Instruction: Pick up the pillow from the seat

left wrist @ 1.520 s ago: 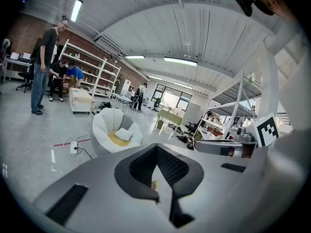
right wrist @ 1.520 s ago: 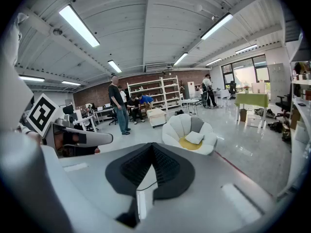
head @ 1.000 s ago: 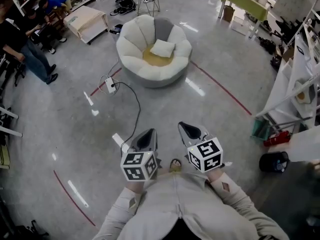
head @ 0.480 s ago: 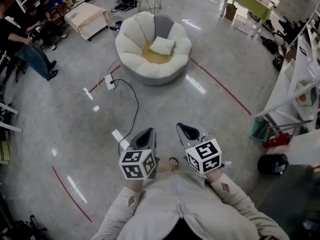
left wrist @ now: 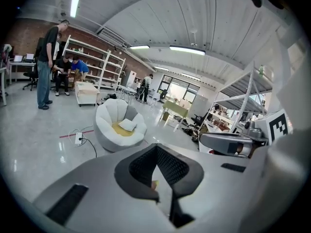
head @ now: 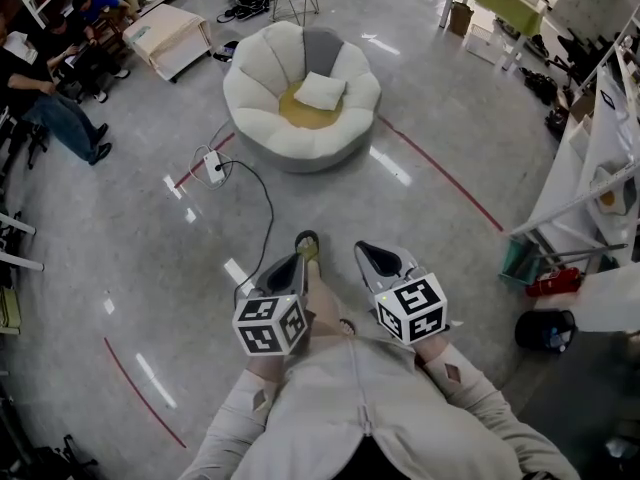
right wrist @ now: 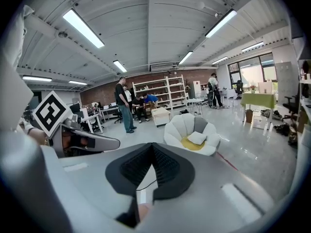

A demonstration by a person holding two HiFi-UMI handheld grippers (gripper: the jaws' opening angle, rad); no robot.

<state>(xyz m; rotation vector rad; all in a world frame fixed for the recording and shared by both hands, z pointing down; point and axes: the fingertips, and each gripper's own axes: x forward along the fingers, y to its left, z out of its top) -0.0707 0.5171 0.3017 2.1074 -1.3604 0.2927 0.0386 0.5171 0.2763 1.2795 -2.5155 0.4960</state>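
A white square pillow [head: 322, 90] lies on the yellow cushion of a round white petal-shaped seat [head: 262, 118] far ahead on the grey floor. The left gripper view shows the pillow [left wrist: 128, 124] on the seat [left wrist: 106, 127] small and distant, and so does the right gripper view, with pillow [right wrist: 197, 138] and seat [right wrist: 177, 130]. My left gripper [head: 290, 271] and right gripper [head: 373, 259] are held side by side close to my chest, well short of the seat. Both are shut with nothing between the jaws.
A white power strip [head: 213, 167] with a black cable lies on the floor between me and the seat. People [head: 45, 98] are at the far left beside a low cabinet [head: 170, 36]. Shelving [head: 590, 168] and a black bin [head: 545, 328] line the right. A red line [head: 440, 178] crosses the floor.
A shoe has swung forward between the grippers as the person steps toward the seat. Both grippers stay shut and level.
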